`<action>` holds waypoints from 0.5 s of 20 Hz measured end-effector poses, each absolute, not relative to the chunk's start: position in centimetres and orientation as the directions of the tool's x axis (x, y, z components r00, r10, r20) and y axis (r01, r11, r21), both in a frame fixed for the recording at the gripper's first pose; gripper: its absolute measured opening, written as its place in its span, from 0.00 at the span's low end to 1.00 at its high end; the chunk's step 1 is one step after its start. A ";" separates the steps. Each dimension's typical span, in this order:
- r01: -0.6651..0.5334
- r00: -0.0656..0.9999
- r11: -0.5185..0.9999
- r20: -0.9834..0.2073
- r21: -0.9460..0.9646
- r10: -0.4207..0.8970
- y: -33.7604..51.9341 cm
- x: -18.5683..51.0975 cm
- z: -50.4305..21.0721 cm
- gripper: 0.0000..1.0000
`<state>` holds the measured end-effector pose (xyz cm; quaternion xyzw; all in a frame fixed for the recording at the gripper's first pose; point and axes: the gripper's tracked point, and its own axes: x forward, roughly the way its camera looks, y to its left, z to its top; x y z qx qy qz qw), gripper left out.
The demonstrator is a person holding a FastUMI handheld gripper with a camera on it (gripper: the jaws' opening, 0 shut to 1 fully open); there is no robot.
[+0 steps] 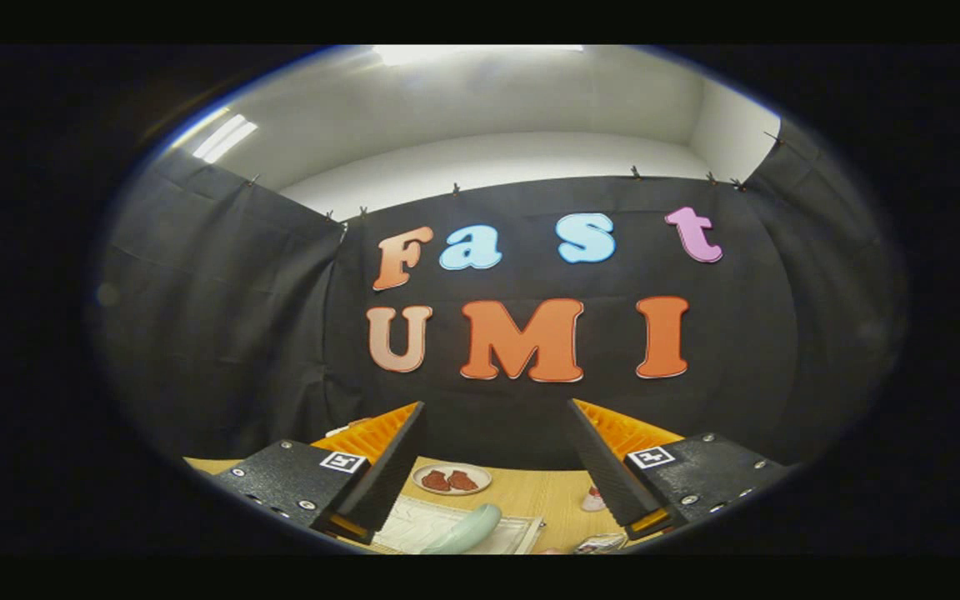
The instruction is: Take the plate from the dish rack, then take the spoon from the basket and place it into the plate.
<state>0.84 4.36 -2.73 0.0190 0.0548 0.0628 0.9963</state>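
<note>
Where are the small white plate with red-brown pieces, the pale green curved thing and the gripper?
Small white plate (452, 479): gripper view, its near rim.
Pale green curved thing (470, 532): gripper view, its middle.
Gripper (497, 433): gripper view, open gap between its fingertips.

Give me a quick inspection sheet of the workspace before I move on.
Surface: wooden table, pale mat on it.
Job's things: small plate beyond the fingers, holding two reddish pieces; rack, basket and spoon nothing seen.
Clutter: pale green curved object on the mat; small items by the right finger, too small to tell.
Grippers: gripper open, fingers apart, nothing between them.
Cables: nothing seen.
Surroundings: black cloth wall, white ceiling with lights.
</note>
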 end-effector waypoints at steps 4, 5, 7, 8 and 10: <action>-0.128 0.955 0.990 -0.263 0.053 0.137 4.7 0.7 -6.6 0.98; -0.126 0.942 0.990 -0.304 0.060 0.138 4.7 0.7 -7.6 0.98; -0.123 0.914 0.988 -0.376 0.097 0.150 4.9 0.9 -9.3 0.98; -0.116 0.898 0.986 -0.411 0.123 0.157 5.0 1.0 -10.0 0.98; -0.096 0.862 0.980 -0.479 0.173 0.169 5.3 1.3 -11.7 0.98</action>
